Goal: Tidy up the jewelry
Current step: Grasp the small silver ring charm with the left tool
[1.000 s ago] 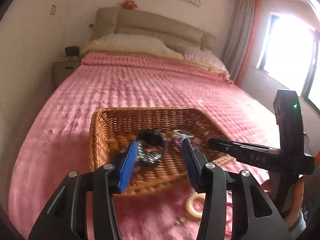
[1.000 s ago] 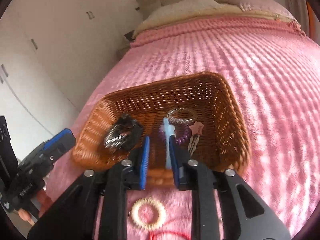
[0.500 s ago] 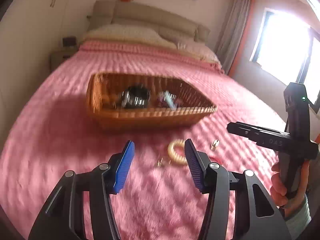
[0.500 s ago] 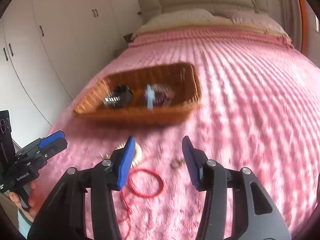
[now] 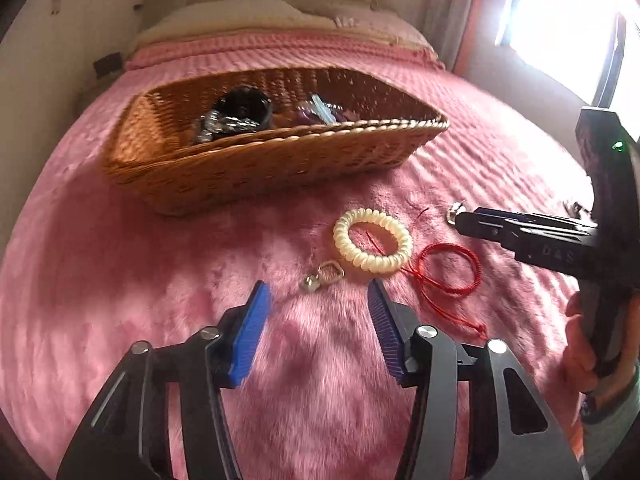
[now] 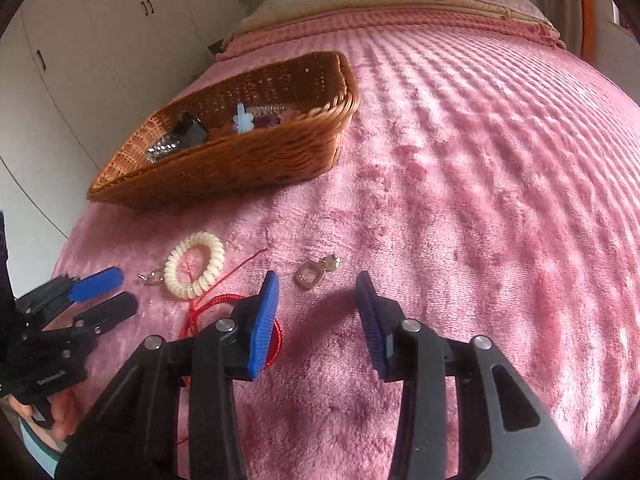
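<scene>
A wicker basket [image 5: 280,168] [image 6: 256,156] on the pink bed holds a black watch [image 5: 240,114], a light blue clip [image 6: 242,120] and purple pieces. In front of it lie a cream spiral hair tie [image 5: 372,245] [image 6: 195,265], a red string bracelet [image 5: 450,266] [image 6: 224,304] and two small silver earrings, one [image 5: 326,274] [image 6: 151,278] by the hair tie and one [image 6: 316,273] to the right. My left gripper [image 5: 318,304] is open just short of the left earring. My right gripper [image 6: 316,294] is open just short of the right earring.
The pink plush blanket [image 6: 480,160] covers the whole bed, with pillows and headboard [image 5: 260,12] at the far end. White wardrobe doors [image 6: 80,60] stand to the left and a bright window [image 5: 572,20] to the right.
The right gripper let the light blue clip go into the basket and opened. Both grippers drew back from the basket and dropped low over the loose pieces on the blanket.
</scene>
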`<state>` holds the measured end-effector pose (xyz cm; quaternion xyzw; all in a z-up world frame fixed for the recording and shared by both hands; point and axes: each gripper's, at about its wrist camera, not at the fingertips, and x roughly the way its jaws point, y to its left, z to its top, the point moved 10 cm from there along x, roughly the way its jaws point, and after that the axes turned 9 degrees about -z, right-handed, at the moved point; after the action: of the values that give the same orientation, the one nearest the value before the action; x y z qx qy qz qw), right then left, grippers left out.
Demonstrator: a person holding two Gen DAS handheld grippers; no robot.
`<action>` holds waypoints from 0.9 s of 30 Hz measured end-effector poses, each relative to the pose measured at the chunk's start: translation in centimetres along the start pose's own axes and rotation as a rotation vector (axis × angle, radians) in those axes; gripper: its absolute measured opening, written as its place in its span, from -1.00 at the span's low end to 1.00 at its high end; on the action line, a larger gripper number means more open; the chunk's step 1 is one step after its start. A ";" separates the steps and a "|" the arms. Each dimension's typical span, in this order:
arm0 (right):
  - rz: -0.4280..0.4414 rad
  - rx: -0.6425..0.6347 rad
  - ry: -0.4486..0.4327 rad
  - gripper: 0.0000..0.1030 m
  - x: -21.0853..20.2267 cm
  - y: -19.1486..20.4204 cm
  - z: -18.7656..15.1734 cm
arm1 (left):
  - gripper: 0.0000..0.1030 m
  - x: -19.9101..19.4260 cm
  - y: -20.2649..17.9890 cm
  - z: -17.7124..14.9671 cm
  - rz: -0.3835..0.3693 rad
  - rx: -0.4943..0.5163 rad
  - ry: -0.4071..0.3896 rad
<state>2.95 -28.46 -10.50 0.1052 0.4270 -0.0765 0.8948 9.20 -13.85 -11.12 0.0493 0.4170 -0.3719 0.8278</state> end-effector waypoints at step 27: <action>-0.008 0.040 0.028 -0.45 1.7 -0.2 1.2 | -0.83 -1.0 2.9 -1.2 0.058 -0.116 -0.048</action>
<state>4.82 -29.06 -11.12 0.1223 0.4385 -0.0871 0.8861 9.92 -10.75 -11.81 0.0042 0.4162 -0.3239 0.8496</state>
